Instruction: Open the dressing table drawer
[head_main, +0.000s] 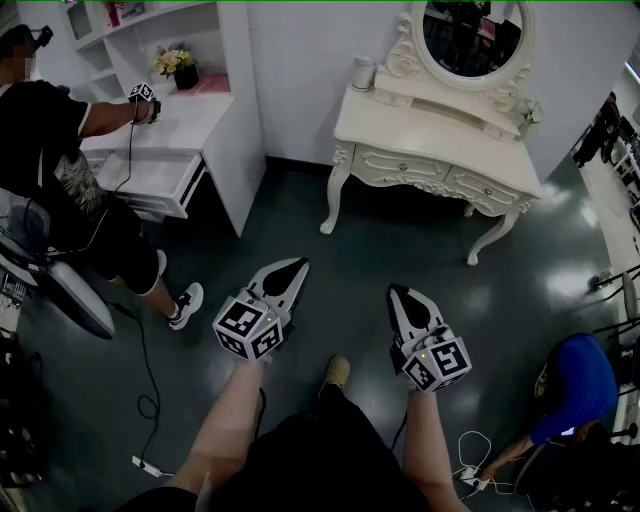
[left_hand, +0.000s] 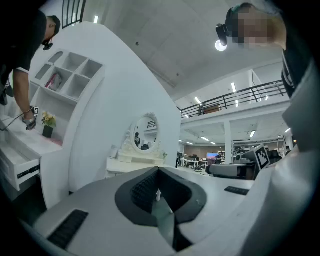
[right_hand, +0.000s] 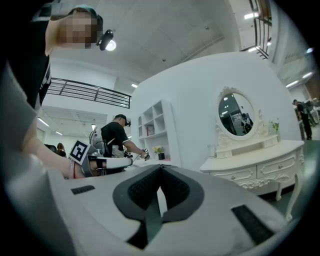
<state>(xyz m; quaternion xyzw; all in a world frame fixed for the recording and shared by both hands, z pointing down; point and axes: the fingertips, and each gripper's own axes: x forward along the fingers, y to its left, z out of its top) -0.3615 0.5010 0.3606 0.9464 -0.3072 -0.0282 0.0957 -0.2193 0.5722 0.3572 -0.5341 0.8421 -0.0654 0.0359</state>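
Your left tongs (head_main: 297, 267) and right tongs (head_main: 397, 294) are both closed, empty, hanging over the floor (head_main: 345, 285) well short of the bench (head_main: 400, 115); its drawers (head_main: 392, 163) sit shut along the front edge.

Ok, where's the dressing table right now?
In the head view, the dressing table stands at upper right against the wall, right of the white desk.

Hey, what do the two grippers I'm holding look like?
Both the left gripper and right gripper have white fingers with black ribbed pads, tapering to a point. Each carries a cube of black-and-white square markers. No sleeves show on the forearms.
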